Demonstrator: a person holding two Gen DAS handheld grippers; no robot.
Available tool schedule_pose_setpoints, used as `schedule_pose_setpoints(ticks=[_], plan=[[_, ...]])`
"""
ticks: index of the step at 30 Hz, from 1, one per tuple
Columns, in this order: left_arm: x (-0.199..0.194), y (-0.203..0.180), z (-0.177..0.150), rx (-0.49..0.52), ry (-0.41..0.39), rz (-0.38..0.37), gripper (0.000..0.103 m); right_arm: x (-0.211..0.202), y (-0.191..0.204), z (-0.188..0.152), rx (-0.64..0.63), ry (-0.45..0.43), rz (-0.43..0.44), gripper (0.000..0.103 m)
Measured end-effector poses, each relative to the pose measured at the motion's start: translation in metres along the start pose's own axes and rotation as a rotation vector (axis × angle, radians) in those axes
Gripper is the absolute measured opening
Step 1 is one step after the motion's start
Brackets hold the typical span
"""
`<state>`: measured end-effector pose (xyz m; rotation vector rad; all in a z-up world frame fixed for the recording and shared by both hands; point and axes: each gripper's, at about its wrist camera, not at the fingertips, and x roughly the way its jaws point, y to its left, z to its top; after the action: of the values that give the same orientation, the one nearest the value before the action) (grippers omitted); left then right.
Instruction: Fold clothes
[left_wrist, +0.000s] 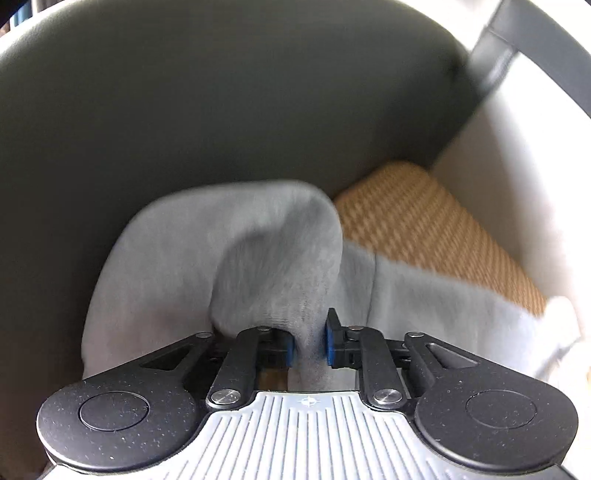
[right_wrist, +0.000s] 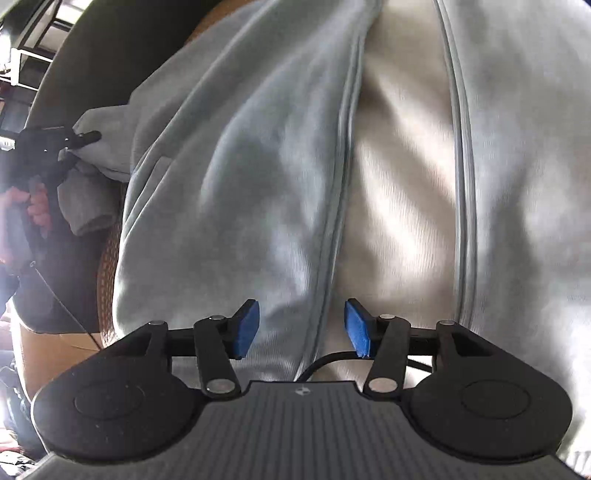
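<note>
We have 2 grippers on 1 garment here, a grey zip-front sweatshirt (right_wrist: 229, 192) spread over a woven tan cushion (left_wrist: 424, 229) against a dark padded backrest (left_wrist: 184, 110). Our left gripper (left_wrist: 309, 345) has a bunched fold of the grey fabric standing up between its blue pads (left_wrist: 330, 345); the cloth fills the narrow gap and seems to touch both pads, so we read it as a light pinch, though blur keeps us from being sure how firmly it bites. In the right wrist view that same gripper shows small at the far left, a hand (right_wrist: 33, 206) on its handle, gripping what looks like a sleeve or outer edge of the sweatshirt. Our right gripper (right_wrist: 301, 328) hangs over the body of the garment with its blue pads spread and nothing clamped; the left zipper edge (right_wrist: 343, 177) runs straight away from us, passing between the 2 pads. So the garment's long axis lies along the right gripper's pointing line, and the zipper seam sits nearest that hand. We judge the next move belongs to the right: close on the seam, then carry it across toward the left.
</note>
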<state>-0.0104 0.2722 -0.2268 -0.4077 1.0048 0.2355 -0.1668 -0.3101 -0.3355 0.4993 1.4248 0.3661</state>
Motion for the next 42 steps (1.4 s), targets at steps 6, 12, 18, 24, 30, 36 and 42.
schedule_pose_setpoints(ticks=[6,12,18,24,30,36,42], plan=[[-0.056,0.007,-0.061,0.141,0.147,-0.09,0.047,0.002,0.006,-0.004,0.019,0.014,0.039,0.052],[-0.109,-0.022,-0.125,0.261,0.222,-0.213,0.053,-0.029,0.011,-0.01,-0.024,-0.013,0.037,0.016],[-0.1,-0.085,-0.155,0.388,0.259,-0.267,0.055,-0.056,-0.007,-0.039,0.003,-0.032,-0.014,0.016],[-0.091,-0.102,-0.173,0.465,0.311,-0.239,0.055,-0.029,-0.012,-0.029,0.023,-0.044,-0.076,0.017],[-0.075,-0.124,-0.151,0.503,0.259,-0.27,0.057,-0.041,-0.006,-0.023,0.033,-0.07,-0.073,0.027],[-0.029,-0.208,-0.11,0.569,0.176,-0.319,0.061,-0.093,0.001,0.014,0.003,-0.216,-0.098,0.032],[0.035,-0.298,-0.088,0.611,0.141,-0.294,0.061,-0.112,-0.007,0.107,-0.117,-0.368,-0.149,0.035]])
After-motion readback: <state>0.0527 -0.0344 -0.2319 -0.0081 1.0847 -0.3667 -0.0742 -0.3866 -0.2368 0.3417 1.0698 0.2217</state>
